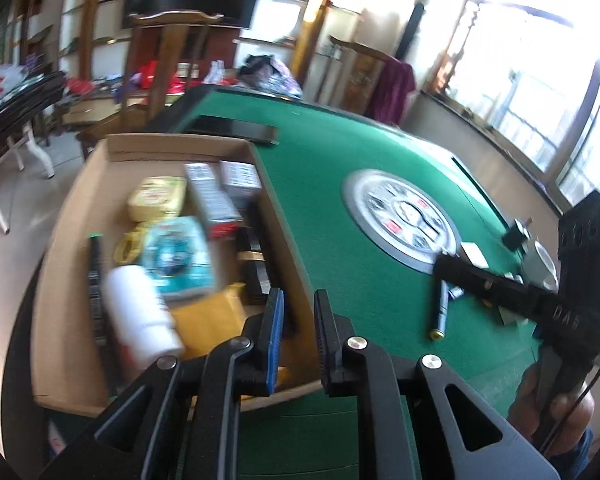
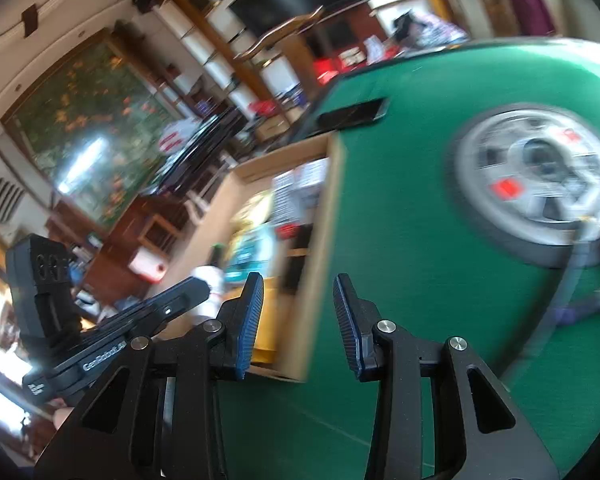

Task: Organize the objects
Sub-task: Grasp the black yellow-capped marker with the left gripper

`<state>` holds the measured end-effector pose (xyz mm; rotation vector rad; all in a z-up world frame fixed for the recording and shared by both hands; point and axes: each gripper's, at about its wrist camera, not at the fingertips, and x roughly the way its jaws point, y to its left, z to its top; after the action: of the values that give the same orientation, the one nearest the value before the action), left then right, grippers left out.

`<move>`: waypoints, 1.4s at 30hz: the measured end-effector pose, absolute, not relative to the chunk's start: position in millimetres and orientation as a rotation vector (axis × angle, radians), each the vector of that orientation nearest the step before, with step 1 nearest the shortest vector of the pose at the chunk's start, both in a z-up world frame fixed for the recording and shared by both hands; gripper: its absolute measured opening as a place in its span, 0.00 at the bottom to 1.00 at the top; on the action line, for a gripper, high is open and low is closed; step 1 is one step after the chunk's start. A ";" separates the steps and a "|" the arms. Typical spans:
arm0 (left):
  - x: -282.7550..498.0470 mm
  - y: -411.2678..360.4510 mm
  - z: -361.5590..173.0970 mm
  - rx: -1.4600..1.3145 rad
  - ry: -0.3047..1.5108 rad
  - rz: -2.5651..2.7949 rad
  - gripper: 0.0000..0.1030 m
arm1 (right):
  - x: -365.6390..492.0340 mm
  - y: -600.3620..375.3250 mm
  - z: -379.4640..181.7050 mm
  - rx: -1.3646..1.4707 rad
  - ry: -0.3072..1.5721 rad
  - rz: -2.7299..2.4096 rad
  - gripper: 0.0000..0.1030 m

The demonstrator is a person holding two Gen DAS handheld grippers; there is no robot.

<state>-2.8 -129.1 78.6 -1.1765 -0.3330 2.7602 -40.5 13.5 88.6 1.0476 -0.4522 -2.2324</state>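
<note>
Left tongs (image 1: 298,344) parted, empty, over cardboard box (image 1: 284,240) edge, right tongs (image 2: 300,324) parted.

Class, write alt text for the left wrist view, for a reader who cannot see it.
An open, empty left gripper hovers over the edge of a cardboard box on a green table. The box holds a white bottle, packets and small cartons. On the felt to the right lie a pen and the right gripper.

The right hand-held gripper (image 2: 298,320) hangs with its jaws parted and nothing between them, above the green worktop (image 2: 400,248). Just left lies an open cardboard box (image 2: 324,240) of blurred packages — beyond it a dark phone (image 2: 352,114); a round silver panel (image 2: 540,180) sits far right.
</note>
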 end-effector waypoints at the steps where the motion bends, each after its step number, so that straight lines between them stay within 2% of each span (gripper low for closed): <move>1: -6.7 -115.5 77.2 -1.190 -0.294 2.733 0.14 | -39.6 29.3 89.3 1.037 -0.475 -2.251 0.36; 10: -62.4 2.1 54.1 -1.329 -0.038 2.484 0.14 | -22.8 200.3 100.4 0.922 -0.677 -2.633 0.35; 13: -78.6 24.3 50.2 -1.348 0.020 2.472 0.14 | -14.9 246.3 92.6 0.873 -0.769 -2.738 0.45; 17: -100.1 45.0 44.5 -1.393 0.050 2.433 0.14 | -16.2 271.0 82.9 0.880 -0.927 -2.682 0.45; 25: -115.8 68.7 26.9 -1.457 0.100 2.409 0.16 | -15.1 279.0 86.4 0.886 -0.925 -2.739 0.45; 34: -91.8 34.0 23.4 -1.387 0.114 2.585 0.13 | -13.8 287.2 76.0 1.034 -0.896 -2.837 0.45; 42: -84.1 24.6 23.2 -1.327 0.113 2.608 0.13 | -23.3 279.8 59.9 1.283 -0.721 -2.894 0.43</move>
<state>-84.1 24.6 23.2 -1.3267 0.1128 2.6078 -23.3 279.8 59.9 1.2830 -0.7211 -2.8941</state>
